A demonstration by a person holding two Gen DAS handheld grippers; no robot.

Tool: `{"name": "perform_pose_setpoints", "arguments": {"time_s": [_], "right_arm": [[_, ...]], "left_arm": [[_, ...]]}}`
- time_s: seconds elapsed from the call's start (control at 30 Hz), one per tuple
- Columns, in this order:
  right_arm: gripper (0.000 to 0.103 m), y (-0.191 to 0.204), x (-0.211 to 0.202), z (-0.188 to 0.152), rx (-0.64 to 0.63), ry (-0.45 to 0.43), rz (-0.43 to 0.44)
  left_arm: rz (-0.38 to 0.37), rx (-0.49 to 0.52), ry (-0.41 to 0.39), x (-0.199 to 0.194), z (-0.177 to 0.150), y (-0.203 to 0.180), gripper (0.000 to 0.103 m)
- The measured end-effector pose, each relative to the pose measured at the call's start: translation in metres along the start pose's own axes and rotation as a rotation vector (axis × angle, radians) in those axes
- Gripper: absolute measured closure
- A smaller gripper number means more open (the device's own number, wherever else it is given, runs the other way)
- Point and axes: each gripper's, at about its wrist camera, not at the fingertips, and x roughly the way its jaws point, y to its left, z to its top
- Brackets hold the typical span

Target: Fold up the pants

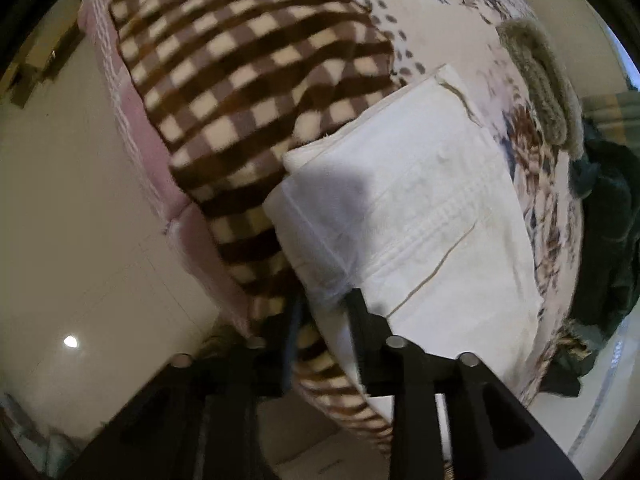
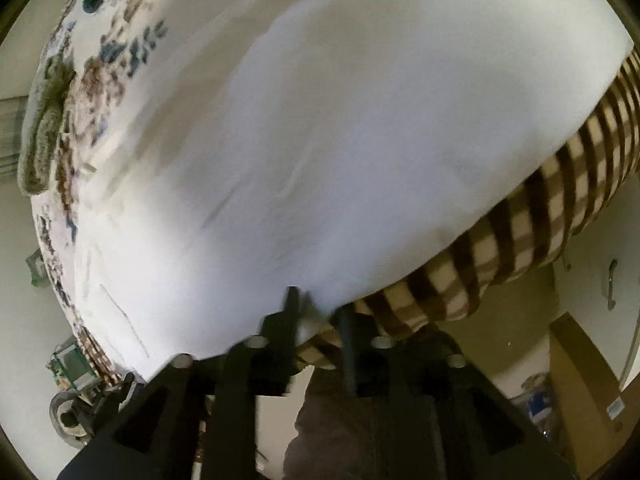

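The white pants (image 1: 420, 216) lie partly folded on a bed, over a brown checked blanket (image 1: 240, 80). My left gripper (image 1: 325, 300) is shut on the near corner of the pants, with white cloth between its fingers. In the right wrist view the white pants (image 2: 340, 140) fill most of the frame. My right gripper (image 2: 316, 304) is shut on their near edge, right where they meet the checked blanket (image 2: 540, 220).
A floral bedsheet (image 1: 460, 32) covers the bed. A rolled grey-green knit item (image 1: 548, 92) and dark green clothing (image 1: 608, 232) lie at the far side. A pink quilt edge (image 1: 132, 120) hangs at the left. Pale floor (image 1: 80, 208) surrounds the bed; a cardboard box (image 2: 580, 364) stands at right.
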Motion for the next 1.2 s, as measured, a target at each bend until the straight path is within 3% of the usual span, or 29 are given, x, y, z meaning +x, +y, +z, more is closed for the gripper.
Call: {"name": "perform_pose_setpoints", "arguments": {"time_s": [0.1, 0.23, 0.33, 0.43, 0.5, 0.6, 0.67, 0.77, 0.87, 0.97, 1.07, 1.2], "right_arm": [[0.052, 0.001, -0.026, 0.009, -0.061, -0.071, -0.012], [0.052, 0.015, -0.055, 0.028, -0.188, -0.146, -0.045], [0.052, 0.051, -0.058, 0.055, -0.291, -0.132, -0.029], [0.052, 0.092, -0.039, 0.078, -0.38, -0.116, -0.048], [0.052, 0.123, -0.014, 0.099, -0.431, -0.122, -0.134], [0.053, 0.14, 0.005, 0.121, -0.442, -0.167, -0.208], [0.053, 0.138, 0.011, 0.134, -0.422, -0.164, -0.223], [0.053, 0.13, 0.003, 0.14, -0.387, -0.165, -0.184], [0.053, 0.1, -0.027, 0.139, -0.282, -0.183, -0.102], [0.053, 0.036, -0.071, 0.13, -0.095, -0.253, 0.002], [0.053, -0.052, -0.111, 0.115, 0.135, -0.333, 0.038], [0.053, -0.175, -0.141, 0.099, 0.454, -0.432, 0.069]], "left_arm": [[0.094, 0.157, -0.054, -0.025, -0.009, -0.034, 0.023], [0.134, 0.385, -0.114, -0.041, -0.023, -0.107, 0.022], [0.082, 0.529, -0.109, -0.025, -0.039, -0.176, 0.022], [0.014, 0.642, 0.01, 0.026, -0.052, -0.24, 0.022], [0.051, 0.736, 0.086, 0.071, -0.063, -0.276, 0.022], [0.133, 0.843, 0.1, 0.117, -0.07, -0.311, 0.022], [0.178, 0.85, 0.106, 0.139, -0.063, -0.319, 0.022], [0.154, 0.811, 0.127, 0.147, -0.05, -0.32, 0.02], [0.137, 0.832, 0.142, 0.133, -0.051, -0.322, 0.02], [0.109, 0.848, 0.133, 0.104, -0.053, -0.321, 0.02], [0.088, 0.849, 0.13, 0.079, -0.072, -0.321, 0.02], [0.11, 0.853, 0.14, 0.081, -0.103, -0.317, 0.02]]}}
